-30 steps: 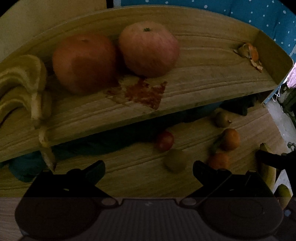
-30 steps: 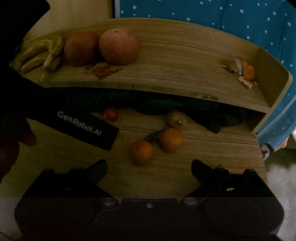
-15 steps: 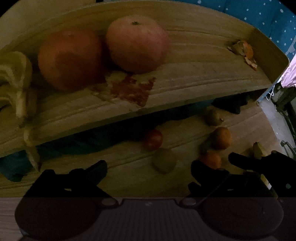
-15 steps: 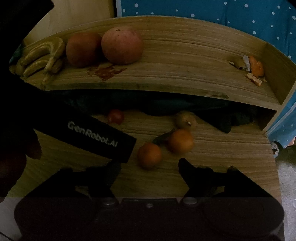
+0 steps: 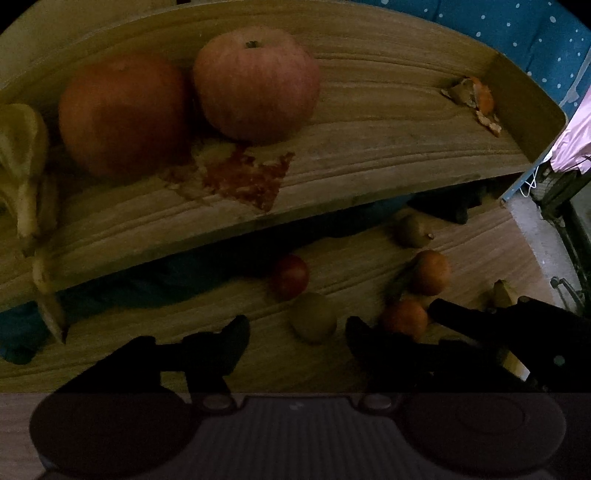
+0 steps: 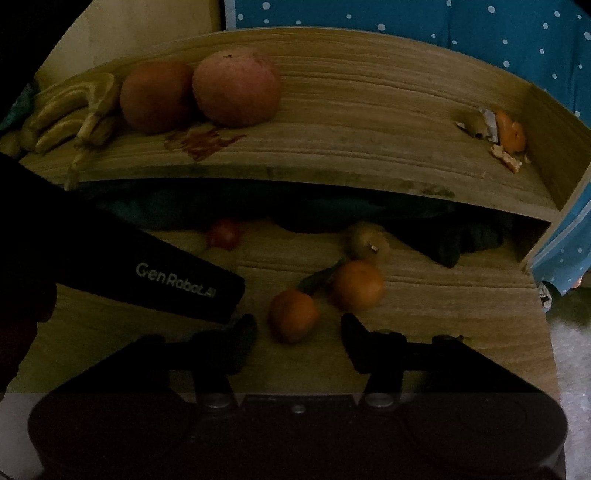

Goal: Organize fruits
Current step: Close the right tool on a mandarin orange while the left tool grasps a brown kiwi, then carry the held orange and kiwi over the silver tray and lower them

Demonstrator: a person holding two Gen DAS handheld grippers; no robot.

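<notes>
A two-tier wooden shelf (image 5: 369, 177) holds the fruit. Its upper board carries bananas (image 5: 22, 166), an orange-red round fruit (image 5: 122, 114) and a pink apple (image 5: 255, 85). On the lower board lie a small red fruit (image 5: 290, 277), a greenish-brown fruit (image 5: 312, 321), two tangerines (image 6: 293, 314) (image 6: 358, 284) and a second brownish fruit (image 6: 365, 242). My left gripper (image 5: 297, 330) is open, its tips on either side of the greenish-brown fruit. My right gripper (image 6: 299, 326) is open, with the nearer tangerine between its fingertips.
Orange peel scraps (image 5: 476, 99) lie at the upper board's right end against the side wall. Dark cloth (image 6: 443, 240) fills the back of the lower tier. The left gripper's black body (image 6: 177, 284) crosses the right wrist view. A blue dotted fabric (image 6: 480, 29) hangs behind.
Both grippers have come closer to the lower board, and their fingers have narrowed, the left around the greenish-brown fruit and the right around the nearer tangerine.
</notes>
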